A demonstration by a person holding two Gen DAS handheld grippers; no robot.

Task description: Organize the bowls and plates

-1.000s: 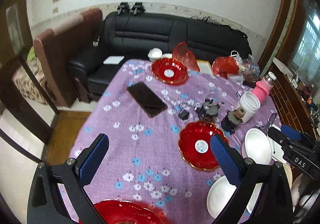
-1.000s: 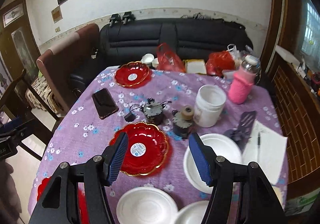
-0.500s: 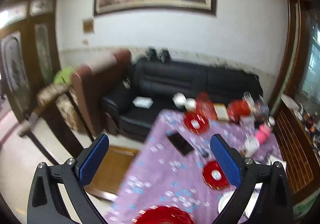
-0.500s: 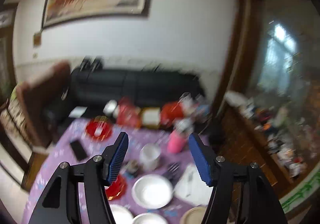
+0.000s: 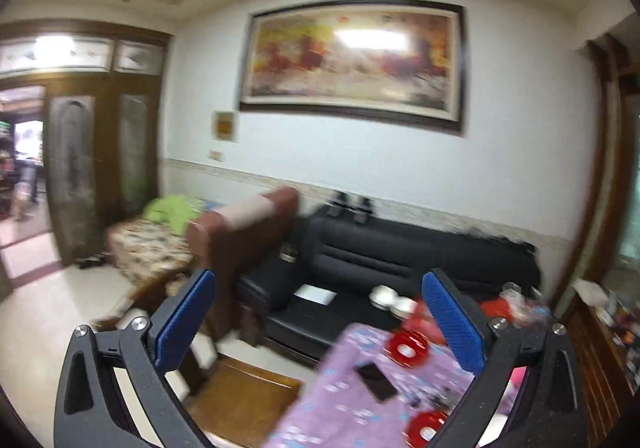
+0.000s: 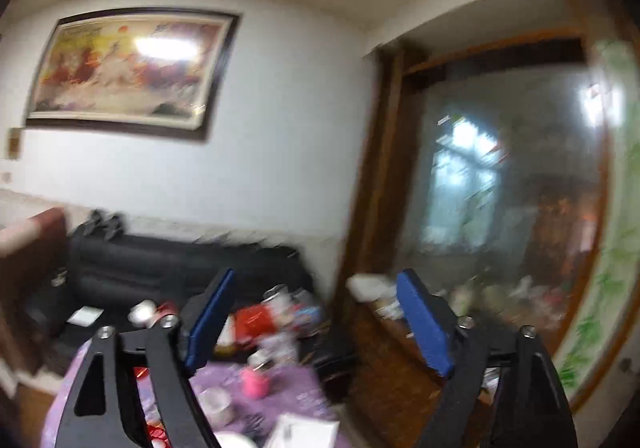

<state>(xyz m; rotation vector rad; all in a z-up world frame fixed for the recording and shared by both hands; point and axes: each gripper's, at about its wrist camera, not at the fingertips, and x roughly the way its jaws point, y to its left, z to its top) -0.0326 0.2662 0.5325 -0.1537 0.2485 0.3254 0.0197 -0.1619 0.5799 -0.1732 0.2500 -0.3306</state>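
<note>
Both grippers are raised high and far back from the table and point at the far wall. My left gripper (image 5: 318,296) is open and empty. Below it, small and blurred, the purple flowered tablecloth (image 5: 344,404) carries a red plate (image 5: 406,344) at its far end and a second red plate (image 5: 426,424) nearer. My right gripper (image 6: 312,296) is open and empty. Under it the purple table (image 6: 288,380) shows blurred, with a white plate edge (image 6: 230,440) at the bottom.
A black phone (image 5: 376,386) lies on the cloth. White bowls (image 5: 390,298) sit on the black sofa (image 5: 400,268). A pink bottle (image 6: 256,384) and a white container (image 6: 216,402) stand on the table. A wooden cabinet (image 6: 380,360) is at right.
Both grippers have lifted up and away from the table and tilted up towards the wall and ceiling. The plates have shrunk to the bottom of both views. Both stay open.
</note>
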